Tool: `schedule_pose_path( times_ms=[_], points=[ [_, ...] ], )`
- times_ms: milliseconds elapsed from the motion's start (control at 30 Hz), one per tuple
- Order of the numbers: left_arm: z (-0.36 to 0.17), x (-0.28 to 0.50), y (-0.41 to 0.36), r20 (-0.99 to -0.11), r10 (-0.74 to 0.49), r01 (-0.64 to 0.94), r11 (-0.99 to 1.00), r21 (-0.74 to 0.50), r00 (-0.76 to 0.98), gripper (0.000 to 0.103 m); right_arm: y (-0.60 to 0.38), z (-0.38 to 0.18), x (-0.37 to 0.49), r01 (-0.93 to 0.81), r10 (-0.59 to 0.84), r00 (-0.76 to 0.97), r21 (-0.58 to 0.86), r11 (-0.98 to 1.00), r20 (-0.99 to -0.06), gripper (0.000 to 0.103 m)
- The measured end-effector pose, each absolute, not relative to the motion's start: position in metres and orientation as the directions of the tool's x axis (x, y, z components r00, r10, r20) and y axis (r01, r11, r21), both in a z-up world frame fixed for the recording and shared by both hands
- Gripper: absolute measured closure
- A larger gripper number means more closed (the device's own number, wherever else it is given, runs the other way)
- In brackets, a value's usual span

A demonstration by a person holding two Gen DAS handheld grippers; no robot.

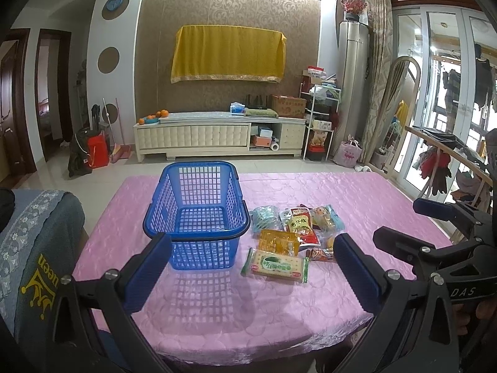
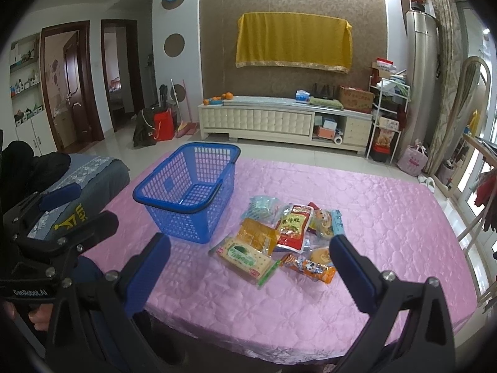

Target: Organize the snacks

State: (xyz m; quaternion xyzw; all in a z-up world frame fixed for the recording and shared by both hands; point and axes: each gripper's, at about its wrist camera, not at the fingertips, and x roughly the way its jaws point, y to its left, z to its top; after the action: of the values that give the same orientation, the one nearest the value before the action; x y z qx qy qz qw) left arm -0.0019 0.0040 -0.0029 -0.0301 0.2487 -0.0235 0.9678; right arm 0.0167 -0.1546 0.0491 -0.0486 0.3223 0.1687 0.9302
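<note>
The snacks lie in a loose pile on the pink tabletop, just to the right of the blue basket. The basket stands upright and is empty, so the task looks not yet begun.

In the right wrist view, the pile sits straight ahead of the right hand-held gripper and between the lines of its two fingers. The nearest pack is the cracker pack, green and cream. Its long axis runs slanted, from upper left to lower right, so it lies across the opening and not along it. Just beside it, to the right, is a small orange pack. The basket is ahead and to the left of this hand-held gripper.

In the left wrist view, the left hand-held gripper faces the basket more directly; the cracker pack is ahead and a little to the right. The right hand-held gripper shows at the right edge of this view.

I judge the right one is nearer to the pile, and the left one is nearer to the basket. So the right one is better placed to pick first, probably with a small turn of the wrist to meet the pack across its short side.

Both hand-held grippers are wide open. Neither holds or touches anything; both hang above the near edge of the tabletop.
</note>
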Motion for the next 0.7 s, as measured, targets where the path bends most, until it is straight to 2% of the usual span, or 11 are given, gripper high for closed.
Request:
schedule_pose_path(
  times_ms=[400, 700],
  points=[
    [0.002, 0.004, 0.001, -0.484, -0.066, 0.042, 0.997, -0.06, 0.872, 0.0, -0.155, 0.051, 0.019, -0.352, 0.288, 0.731, 0.019, 0.936, -0.619, 0.0],
    [0.007, 0.037, -0.017, -0.529, -0.13, 0.123, 0.991, -0.049, 0.839, 0.0, -0.173, 0.06, 0.038, -0.326, 0.259, 0.754, -0.002, 0.945, -0.603, 0.0]
  ],
)
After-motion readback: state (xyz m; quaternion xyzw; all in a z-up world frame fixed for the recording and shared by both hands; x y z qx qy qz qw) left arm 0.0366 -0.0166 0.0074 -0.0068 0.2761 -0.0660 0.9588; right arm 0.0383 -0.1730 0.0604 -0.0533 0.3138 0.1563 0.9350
